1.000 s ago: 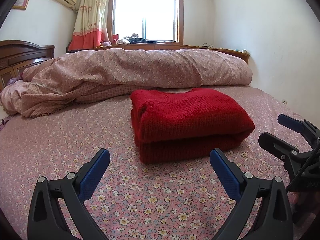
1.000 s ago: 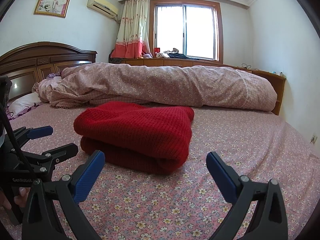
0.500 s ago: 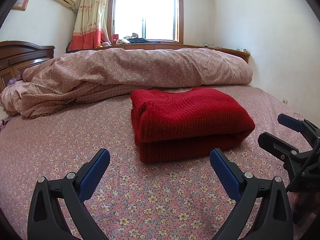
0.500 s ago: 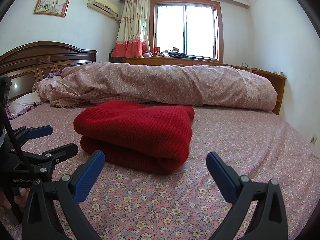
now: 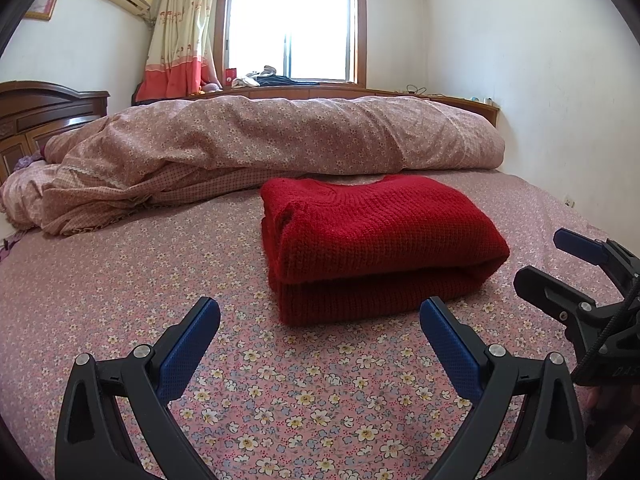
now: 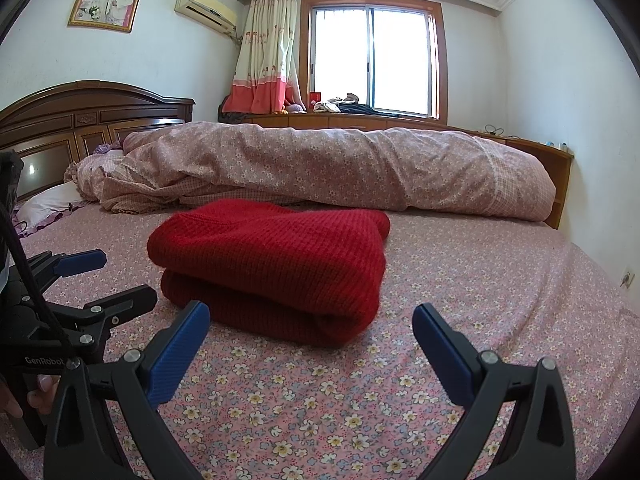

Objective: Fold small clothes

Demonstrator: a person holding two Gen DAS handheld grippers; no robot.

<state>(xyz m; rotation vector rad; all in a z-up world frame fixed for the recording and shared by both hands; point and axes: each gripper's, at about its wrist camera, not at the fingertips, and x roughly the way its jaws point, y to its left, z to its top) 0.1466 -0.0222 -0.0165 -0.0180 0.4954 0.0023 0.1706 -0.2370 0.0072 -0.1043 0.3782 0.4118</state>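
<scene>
A red knitted sweater (image 5: pixel 372 240) lies folded in a thick rectangle on the flowered bed sheet (image 5: pixel 120 280); the right wrist view shows the same sweater (image 6: pixel 276 256) from its other corner. My left gripper (image 5: pixel 320 320) hovers just short of its near edge, open, blue pads wide apart and holding nothing. My right gripper (image 6: pixel 310 326) is also open and empty, close to the sweater's front corner. Each gripper shows in the other's view: the right gripper (image 5: pixel 560 264) at the right edge, the left gripper (image 6: pixel 112 276) at the left edge.
A rolled pink floral duvet (image 5: pixel 280 140) runs across the bed behind the sweater. A dark wooden headboard (image 6: pixel 80 116) stands at the left, a white wall (image 5: pixel 540 80) at the right. A person's fingers (image 6: pixel 44 388) hold the left gripper's handle.
</scene>
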